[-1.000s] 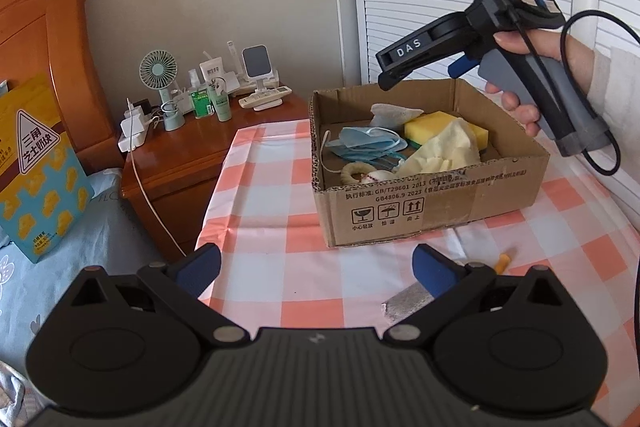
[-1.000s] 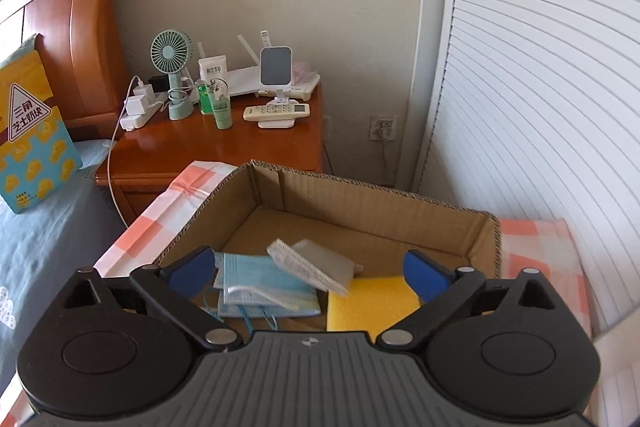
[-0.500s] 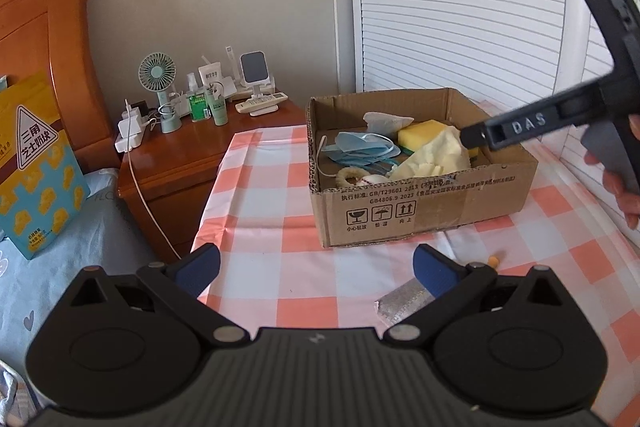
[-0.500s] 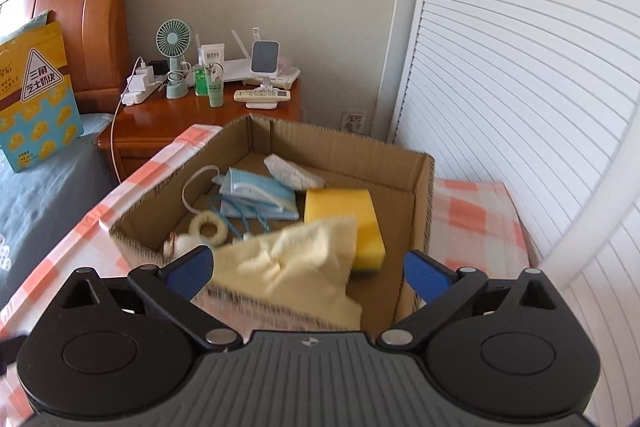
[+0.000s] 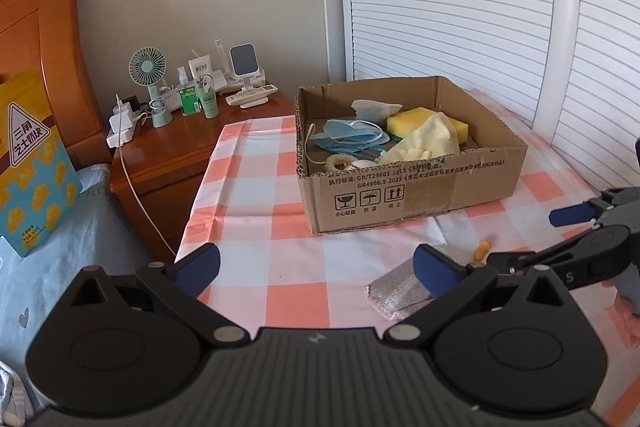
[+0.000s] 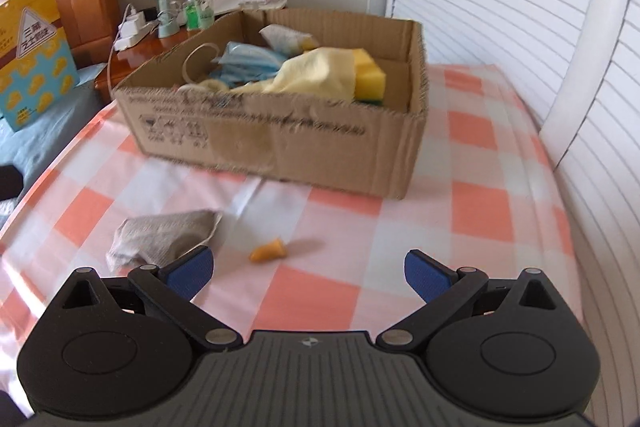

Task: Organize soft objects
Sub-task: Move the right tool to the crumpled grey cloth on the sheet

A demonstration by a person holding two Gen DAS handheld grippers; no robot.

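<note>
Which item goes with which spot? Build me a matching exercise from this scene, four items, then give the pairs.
Items:
1. yellow sponge
2. grey sock
3. orange earplug
4. green fan

Places:
A. on the nightstand
B. inside the cardboard box
C. on the tablecloth, between the open right gripper fingers
D. on the tablecloth, beside the right gripper's left finger

Pairs: 1-B, 2-D, 3-C, 4-A

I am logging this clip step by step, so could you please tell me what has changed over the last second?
The right gripper has pulled back from above the cardboard box and come down toward the table, now facing the orange earplug and grey cloth. It is open and empty throughout. The left gripper, the box and its contents stayed put.
</note>
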